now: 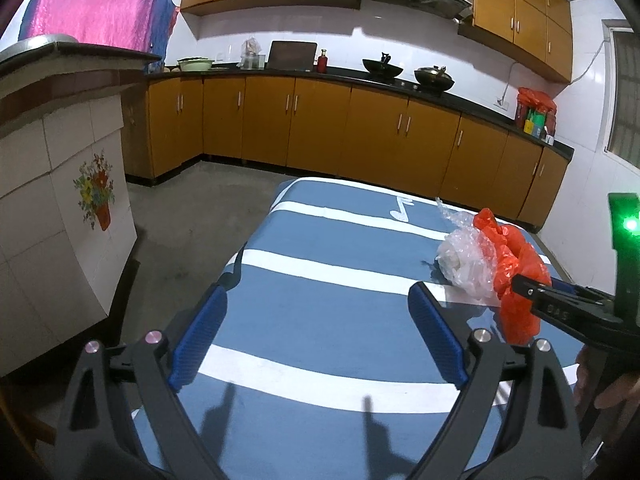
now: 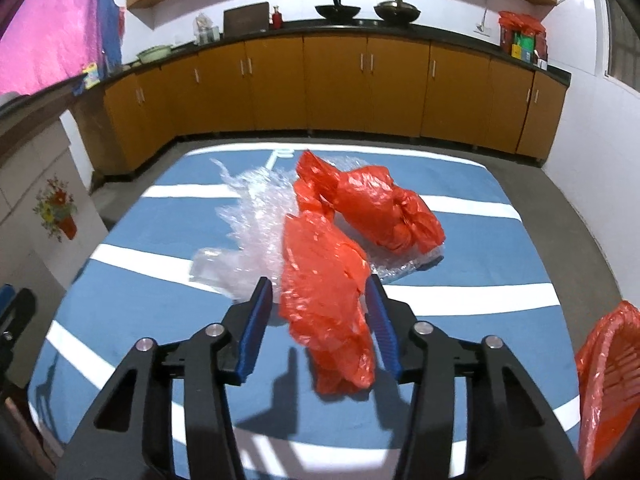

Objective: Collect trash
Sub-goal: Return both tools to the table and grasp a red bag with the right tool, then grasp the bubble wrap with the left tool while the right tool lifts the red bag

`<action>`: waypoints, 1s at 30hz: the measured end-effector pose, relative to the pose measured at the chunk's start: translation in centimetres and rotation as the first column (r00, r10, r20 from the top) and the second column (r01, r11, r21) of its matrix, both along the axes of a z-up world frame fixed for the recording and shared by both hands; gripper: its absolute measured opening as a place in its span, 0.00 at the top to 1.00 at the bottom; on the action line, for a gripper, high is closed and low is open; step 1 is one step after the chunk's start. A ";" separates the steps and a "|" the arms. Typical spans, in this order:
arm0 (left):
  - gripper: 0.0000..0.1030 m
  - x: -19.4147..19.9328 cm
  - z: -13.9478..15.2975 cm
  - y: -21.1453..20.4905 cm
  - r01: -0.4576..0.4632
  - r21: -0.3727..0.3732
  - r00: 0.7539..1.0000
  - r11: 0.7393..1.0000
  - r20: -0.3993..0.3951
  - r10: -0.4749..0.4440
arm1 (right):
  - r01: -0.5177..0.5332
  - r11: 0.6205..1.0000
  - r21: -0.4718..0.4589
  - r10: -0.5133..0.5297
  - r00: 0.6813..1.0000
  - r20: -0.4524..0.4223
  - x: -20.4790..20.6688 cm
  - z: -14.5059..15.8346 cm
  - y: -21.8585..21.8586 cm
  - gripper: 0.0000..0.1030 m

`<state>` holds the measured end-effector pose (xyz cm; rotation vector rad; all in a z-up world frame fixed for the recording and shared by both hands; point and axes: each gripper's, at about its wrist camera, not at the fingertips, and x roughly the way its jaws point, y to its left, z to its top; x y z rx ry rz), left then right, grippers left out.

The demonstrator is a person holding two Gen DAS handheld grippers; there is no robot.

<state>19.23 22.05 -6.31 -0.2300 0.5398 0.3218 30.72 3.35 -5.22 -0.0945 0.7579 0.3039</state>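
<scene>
A crumpled red plastic bag [image 2: 326, 300] sits between the blue pads of my right gripper [image 2: 320, 292], which is closed on it and holds it a little above the blue striped tablecloth [image 2: 480, 248]. A second red bag [image 2: 384, 208] and a clear crinkled plastic wrap [image 2: 252, 232] lie on the cloth just beyond. In the left wrist view the clear wrap [image 1: 464, 264] and the red bag [image 1: 516, 280] show at the right, with the right gripper's black finger reaching in. My left gripper [image 1: 318, 300] is open and empty over the cloth.
A red mesh basket lined with red plastic [image 2: 608, 384] stands at the table's right front edge. A tiled counter with a flower picture [image 1: 60, 208] stands left of the table. Orange kitchen cabinets [image 1: 360, 128] run along the far wall, with concrete floor between.
</scene>
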 end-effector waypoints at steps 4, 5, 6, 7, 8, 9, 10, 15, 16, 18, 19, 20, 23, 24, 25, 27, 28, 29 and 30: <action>0.13 0.3 -0.3 -0.4 0.009 -0.007 1.000 1.000 -0.007 -0.009 | 0.005 1.000 -0.005 -0.006 1.000 -0.023 0.1 -0.7 -0.4 0.70; 0.13 0.4 -0.3 -0.4 0.011 -0.008 1.000 1.000 -0.008 -0.011 | 0.003 1.000 -0.004 -0.003 1.000 -0.026 0.1 -0.7 -0.5 0.73; 0.13 0.5 -0.4 -0.6 0.015 -0.009 1.000 1.000 -0.010 -0.015 | 0.002 1.000 -0.003 -0.002 1.000 -0.024 0.0 -0.7 -0.6 0.78; 0.13 0.6 -0.4 -0.7 0.018 -0.011 1.000 1.000 -0.011 -0.018 | 0.000 1.000 -0.002 0.000 1.000 -0.024 -0.1 -0.7 -0.6 0.82; 0.13 0.7 -0.4 -0.8 0.021 -0.012 1.000 1.000 -0.011 -0.021 | -0.003 1.000 0.000 0.003 1.000 -0.024 -0.1 -0.6 -0.7 0.83; 0.12 0.8 -0.4 -1.0 0.025 -0.014 1.000 1.000 -0.011 -0.025 | -0.006 1.000 0.003 0.006 1.000 -0.024 -0.2 -0.6 -0.8 0.85; 0.12 0.8 -0.4 -1.1 0.029 -0.014 1.000 0.999 -0.011 -0.029 | -0.009 1.000 0.005 0.009 1.000 -0.022 -0.2 -0.5 -0.9 0.87; 0.13 1.1 -0.2 -2.0 0.049 -0.010 0.999 0.999 -0.007 -0.049 | -0.024 0.999 0.024 0.024 1.000 -0.013 -1.1 0.0 -1.8 0.89; 0.13 1.1 -0.2 -2.2 0.053 -0.010 0.999 0.999 -0.007 -0.053 | -0.026 0.999 0.026 0.026 1.000 -0.011 -1.2 0.1 -2.0 0.90; 0.13 1.3 0.0 -2.6 0.063 -0.011 0.998 0.998 -0.004 -0.063 | -0.031 0.999 0.035 0.032 0.999 -0.006 -1.6 0.3 -2.6 0.90; 0.13 1.4 0.1 -2.8 0.068 -0.011 0.998 0.998 -0.003 -0.068 | -0.033 0.999 0.040 0.033 0.999 -0.003 -1.8 0.5 -3.0 0.90; 0.13 1.4 0.1 -3.0 0.073 -0.012 0.997 0.997 -0.002 -0.073 | -0.032 0.999 0.041 0.033 0.999 -0.001 -1.9 0.6 -3.3 0.90; 0.13 1.8 0.1 -3.7 0.095 -0.017 0.995 0.995 0.000 -0.095 | -0.026 0.998 0.050 0.025 1.000 0.007 -2.5 1.0 -4.6 0.90; 0.13 2.0 0.2 -4.0 0.101 -0.019 0.995 0.995 -0.001 -0.101 | -0.024 0.998 0.053 0.024 1.000 0.009 -2.7 1.0 -4.9 0.90; 0.13 2.1 0.2 -4.3 0.109 -0.019 0.994 0.994 0.000 -0.109 | -0.021 0.998 0.058 0.020 1.000 0.012 -2.9 1.2 -5.3 0.90; 0.13 2.5 0.3 -5.0 0.125 -0.017 0.992 0.992 0.002 -0.125 | -0.018 0.998 0.067 0.017 1.000 0.018 -3.4 1.3 -6.1 0.90; 0.13 2.7 0.4 -5.2 0.132 -0.017 0.991 0.991 0.003 -0.132 | -0.016 0.997 0.076 0.014 1.000 0.021 -3.7 1.5 -6.7 0.90; 0.13 2.9 0.5 -5.6 0.140 -0.017 0.990 0.990 0.004 -0.140 | -0.015 0.997 0.081 0.013 1.000 0.023 -3.9 1.6 -7.1 0.90; 0.13 3.1 0.6 -5.8 0.145 -0.018 0.989 0.989 0.005 -0.145 | -0.013 0.996 0.090 0.011 1.000 0.024 -4.1 1.7 -7.5 0.90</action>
